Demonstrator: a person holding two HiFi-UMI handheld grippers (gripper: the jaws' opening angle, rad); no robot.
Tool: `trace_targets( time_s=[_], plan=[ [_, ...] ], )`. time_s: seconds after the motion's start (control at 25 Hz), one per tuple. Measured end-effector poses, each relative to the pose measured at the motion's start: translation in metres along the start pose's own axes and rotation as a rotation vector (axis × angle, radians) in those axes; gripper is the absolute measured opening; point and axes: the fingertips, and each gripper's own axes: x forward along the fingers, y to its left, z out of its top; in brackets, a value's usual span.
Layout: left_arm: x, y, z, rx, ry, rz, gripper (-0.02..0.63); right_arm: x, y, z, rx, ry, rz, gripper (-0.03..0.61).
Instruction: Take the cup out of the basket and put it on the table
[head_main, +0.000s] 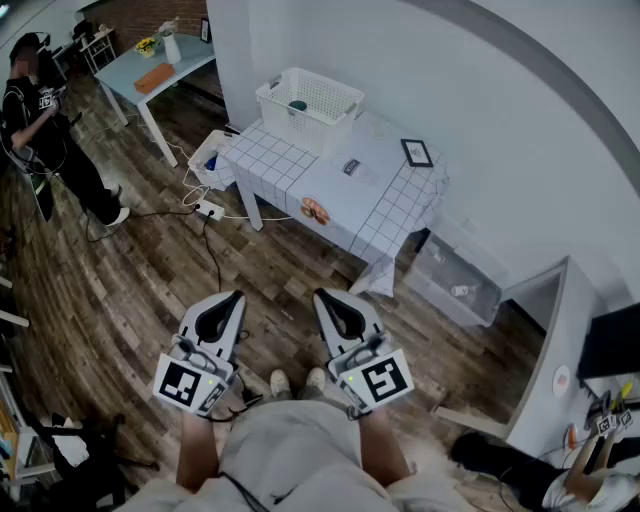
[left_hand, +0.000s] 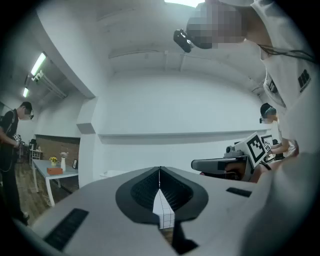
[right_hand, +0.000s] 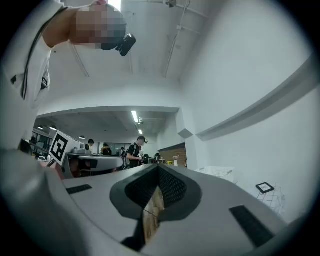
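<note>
A white slatted basket stands at the far corner of a table covered with a white checked cloth. A dark cup shows inside the basket. Both grippers are held low over the wooden floor, well short of the table. In the head view the left gripper and the right gripper point towards the table, side by side. The left gripper has its jaws pressed together with nothing between them. The right gripper is likewise shut and empty. The basket appears small at the right in the right gripper view.
On the cloth lie a framed picture, a small dark card and an orange item. A person stands at the left beside a light-blue table. A power strip and cables lie on the floor; a clear bin sits right of the table.
</note>
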Motion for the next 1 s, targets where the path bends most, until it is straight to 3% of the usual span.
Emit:
trace_targets(
  time_s=[0.56,1.0],
  plan=[
    [0.01,-0.002,-0.01,-0.006,0.023,0.018,0.009,-0.008,-0.017,-0.016,-0.002,0.039,0.013,0.012],
    [0.049,-0.013,-0.009,-0.003,0.027,0.047,0.009,-0.005,-0.054,0.002,0.017,-0.008,0.031,0.012]
  ],
)
